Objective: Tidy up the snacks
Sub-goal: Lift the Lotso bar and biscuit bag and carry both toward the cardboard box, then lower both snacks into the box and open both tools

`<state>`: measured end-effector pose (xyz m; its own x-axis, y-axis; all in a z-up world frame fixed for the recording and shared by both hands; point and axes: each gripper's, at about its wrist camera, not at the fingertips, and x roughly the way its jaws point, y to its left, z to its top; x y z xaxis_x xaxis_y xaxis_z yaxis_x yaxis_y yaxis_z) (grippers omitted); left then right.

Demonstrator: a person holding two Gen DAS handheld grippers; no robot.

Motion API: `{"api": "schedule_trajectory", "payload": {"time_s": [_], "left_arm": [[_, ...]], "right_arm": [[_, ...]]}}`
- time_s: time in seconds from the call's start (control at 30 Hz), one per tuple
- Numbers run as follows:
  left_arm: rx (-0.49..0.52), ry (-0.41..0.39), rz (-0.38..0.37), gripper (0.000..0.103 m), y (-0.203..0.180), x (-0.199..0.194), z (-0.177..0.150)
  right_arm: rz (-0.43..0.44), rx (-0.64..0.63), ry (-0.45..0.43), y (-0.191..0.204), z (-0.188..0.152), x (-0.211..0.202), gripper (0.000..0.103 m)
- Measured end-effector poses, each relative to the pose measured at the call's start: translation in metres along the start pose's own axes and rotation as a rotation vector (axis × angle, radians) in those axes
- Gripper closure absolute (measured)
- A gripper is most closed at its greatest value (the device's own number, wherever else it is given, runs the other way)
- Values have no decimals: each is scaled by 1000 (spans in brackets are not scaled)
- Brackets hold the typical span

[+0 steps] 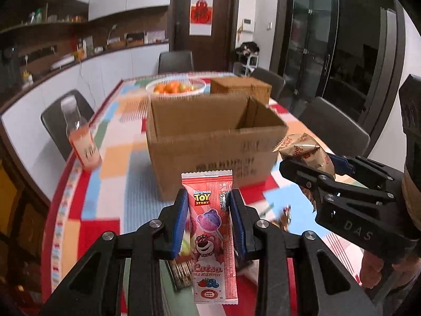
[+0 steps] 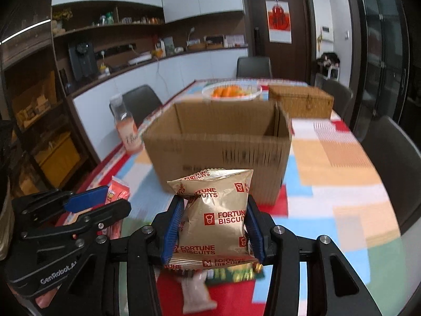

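Observation:
My left gripper (image 1: 209,205) is shut on a long pink Lotso lollipop packet (image 1: 210,226), held upright above the patchwork tablecloth. My right gripper (image 2: 214,213) is shut on a gold Fortune Biscuits bag (image 2: 218,210). The same bag (image 1: 305,150) shows at the right of the left wrist view, in the right gripper (image 1: 305,168). In the right wrist view the left gripper (image 2: 108,197) appears at the lower left with the pink packet (image 2: 118,189). An open cardboard box (image 1: 210,142) (image 2: 218,142) stands just beyond both grippers.
Behind the box are a white basket of oranges (image 1: 176,87) and a wicker case (image 1: 240,87). A bottle of pink drink (image 1: 81,137) stands near the table's left edge. More snack packets (image 2: 194,292) lie on the cloth below the grippers. Dark chairs (image 1: 334,126) ring the table.

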<state>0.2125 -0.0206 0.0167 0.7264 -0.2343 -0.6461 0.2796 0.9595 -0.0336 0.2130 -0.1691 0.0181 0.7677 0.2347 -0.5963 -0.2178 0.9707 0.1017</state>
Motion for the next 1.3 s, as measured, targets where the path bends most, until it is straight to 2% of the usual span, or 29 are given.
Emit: {"api": "schedule_trajectory", "payload": {"time_s": [0.3,0.57,0.73,0.9,1.1,1.23,1.27,1.3], "left_arm": [[70,-113,37,71,6,7,67],[117,-139,77,71,14,31,121],[97,-96,73,71,24,66,148],[68,-36,80,71,32,104,161],[34,81,61,70,37,156,158],[51,115,89,62,36,164,145],[48,115,86,61,37,162,143],[44,113,86,60,38,157,140]], "right_arm": [[-2,-21,-71,-7,55,18,56],[3,-29,-46,-19,100,48,56],[-9,-10,-7,-29,120,72,56],[-24,13,46,-39,132,100,56],[-36,30,99,-47,133,126,56],[-41,20,122,-46,129,136,56],[-50,15,128,-45,127,136,53],[-61,14,132,-45,126,136,46]]}}
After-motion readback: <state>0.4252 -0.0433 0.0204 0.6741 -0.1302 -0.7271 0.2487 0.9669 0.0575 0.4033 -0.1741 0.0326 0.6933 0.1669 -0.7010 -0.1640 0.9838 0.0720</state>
